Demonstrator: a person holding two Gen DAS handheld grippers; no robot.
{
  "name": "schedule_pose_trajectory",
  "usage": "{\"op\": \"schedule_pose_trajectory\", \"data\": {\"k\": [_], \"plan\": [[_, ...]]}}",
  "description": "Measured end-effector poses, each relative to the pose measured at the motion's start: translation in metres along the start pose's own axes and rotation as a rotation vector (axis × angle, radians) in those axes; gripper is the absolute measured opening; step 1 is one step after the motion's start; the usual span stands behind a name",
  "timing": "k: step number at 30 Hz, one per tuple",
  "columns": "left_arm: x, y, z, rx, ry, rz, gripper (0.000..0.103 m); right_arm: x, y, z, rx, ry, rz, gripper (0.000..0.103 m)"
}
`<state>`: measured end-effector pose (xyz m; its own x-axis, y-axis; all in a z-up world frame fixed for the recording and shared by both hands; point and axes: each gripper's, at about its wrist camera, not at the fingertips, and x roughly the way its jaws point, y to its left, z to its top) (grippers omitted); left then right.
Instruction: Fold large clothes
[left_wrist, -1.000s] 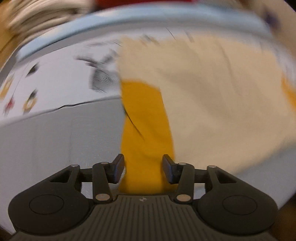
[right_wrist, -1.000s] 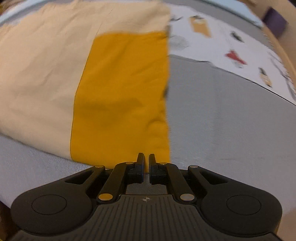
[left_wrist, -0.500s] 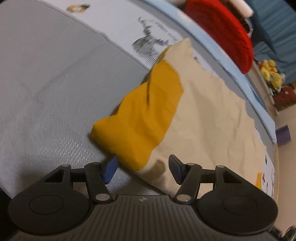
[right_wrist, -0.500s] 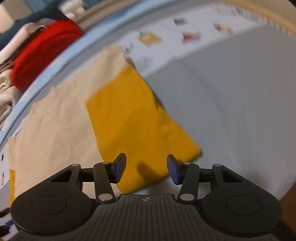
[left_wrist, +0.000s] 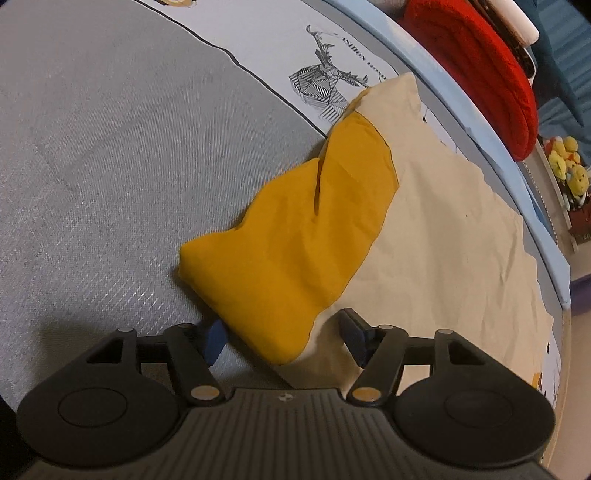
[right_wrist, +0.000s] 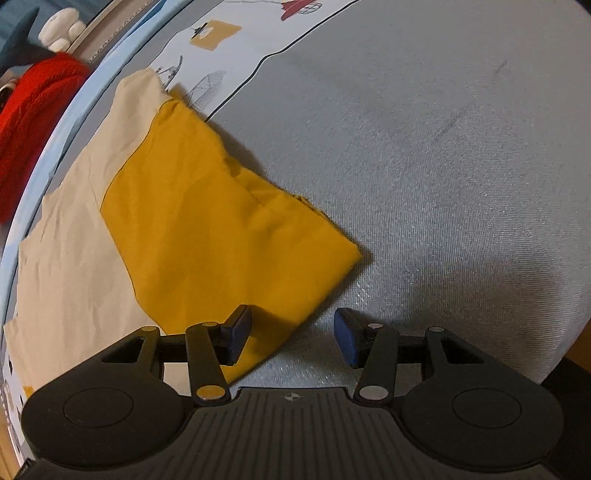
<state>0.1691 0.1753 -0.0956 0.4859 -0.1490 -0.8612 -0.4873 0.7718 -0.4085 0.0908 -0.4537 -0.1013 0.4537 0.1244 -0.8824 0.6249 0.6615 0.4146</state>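
Note:
A large beige garment (left_wrist: 443, 240) with a yellow panel (left_wrist: 295, 240) lies on the grey bedspread (left_wrist: 92, 147). My left gripper (left_wrist: 284, 334) hangs just above the near yellow corner. Its jaws are opening, the corner lies loosely between them, and the pads do not press it. In the right wrist view the same yellow panel (right_wrist: 207, 221) spreads over the beige cloth (right_wrist: 74, 240). My right gripper (right_wrist: 292, 332) stands open over the panel's near edge, its left finger above the yellow cloth and its right finger above bare bedspread.
A white printed sheet (left_wrist: 277, 48) runs along the far side of the bedspread. Beyond the bed's pale blue edge lie a red knitted item (left_wrist: 480, 66) and yellow plush toys (left_wrist: 569, 166). The red item (right_wrist: 33, 122) also shows in the right wrist view.
Both grippers have rolled and sunk toward the bed. The right jaws went from shut at the yellow edge to open; the left jaws widened. The yellow panel now rests slack.

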Motion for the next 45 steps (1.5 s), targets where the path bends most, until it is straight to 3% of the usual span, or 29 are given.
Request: {"op": "schedule_pose_trajectory", "data": {"k": [4, 6, 7, 8, 9, 10, 11, 14, 18, 22, 25, 28, 31, 34, 36, 38, 42, 45], "plan": [[0.002, -0.001, 0.003, -0.009, -0.026, 0.004, 0.070, -0.001, 0.002, 0.000, 0.011, -0.023, -0.013, 0.051], [0.001, 0.000, 0.004, -0.027, -0.040, 0.007, 0.070, -0.001, 0.004, -0.001, 0.004, -0.039, -0.023, 0.042], [-0.002, 0.003, 0.005, -0.043, -0.046, 0.004, 0.068, -0.001, 0.005, -0.001, 0.000, -0.050, -0.030, 0.025], [-0.003, 0.004, 0.006, -0.061, -0.053, -0.002, 0.061, -0.001, 0.005, -0.001, 0.001, -0.064, -0.037, 0.018], [-0.004, 0.005, 0.006, -0.064, -0.059, -0.006, 0.046, -0.001, 0.004, 0.001, 0.006, -0.069, -0.036, 0.008], [-0.006, 0.004, 0.007, -0.055, -0.068, -0.009, 0.035, -0.001, 0.003, 0.001, 0.013, -0.076, -0.033, 0.006], [-0.009, 0.003, 0.008, -0.044, -0.081, -0.014, 0.017, 0.003, 0.005, 0.005, 0.015, -0.080, -0.028, 0.004], [-0.024, 0.003, 0.010, -0.026, -0.108, -0.054, 0.009, -0.003, 0.009, 0.004, -0.004, -0.115, -0.019, 0.002], [-0.059, 0.004, 0.009, -0.013, -0.134, -0.137, 0.007, -0.028, 0.009, 0.002, -0.023, -0.176, 0.029, 0.002], [-0.103, 0.013, 0.002, 0.012, -0.114, -0.160, 0.006, -0.072, 0.010, -0.009, -0.069, -0.237, 0.094, 0.001], [-0.126, 0.033, -0.018, 0.031, -0.078, -0.151, 0.006, -0.104, 0.002, -0.025, -0.074, -0.242, 0.079, 0.001], [-0.121, 0.056, -0.042, 0.022, -0.021, -0.124, 0.008, -0.122, -0.013, -0.049, -0.080, -0.235, 0.055, 0.002], [-0.097, 0.072, -0.052, -0.011, 0.045, -0.111, 0.011, -0.111, -0.026, -0.069, -0.121, -0.174, -0.010, 0.005], [-0.084, 0.077, -0.049, -0.024, 0.046, -0.121, 0.029, -0.093, -0.035, -0.077, -0.148, -0.171, -0.137, 0.010], [-0.077, 0.076, -0.050, -0.020, 0.053, -0.143, 0.052, -0.095, -0.025, -0.079, -0.212, -0.273, -0.229, 0.011], [-0.069, 0.072, -0.054, 0.002, 0.050, -0.134, 0.055, -0.103, -0.007, -0.083, -0.312, -0.392, -0.267, 0.011], [-0.056, 0.075, -0.061, -0.033, 0.028, -0.126, 0.057, -0.117, 0.026, -0.101, -0.477, -0.524, -0.091, 0.011], [-0.054, 0.075, -0.066, -0.032, -0.010, -0.134, 0.058, -0.116, 0.050, -0.124, -0.642, -0.509, 0.094, 0.011]]}}
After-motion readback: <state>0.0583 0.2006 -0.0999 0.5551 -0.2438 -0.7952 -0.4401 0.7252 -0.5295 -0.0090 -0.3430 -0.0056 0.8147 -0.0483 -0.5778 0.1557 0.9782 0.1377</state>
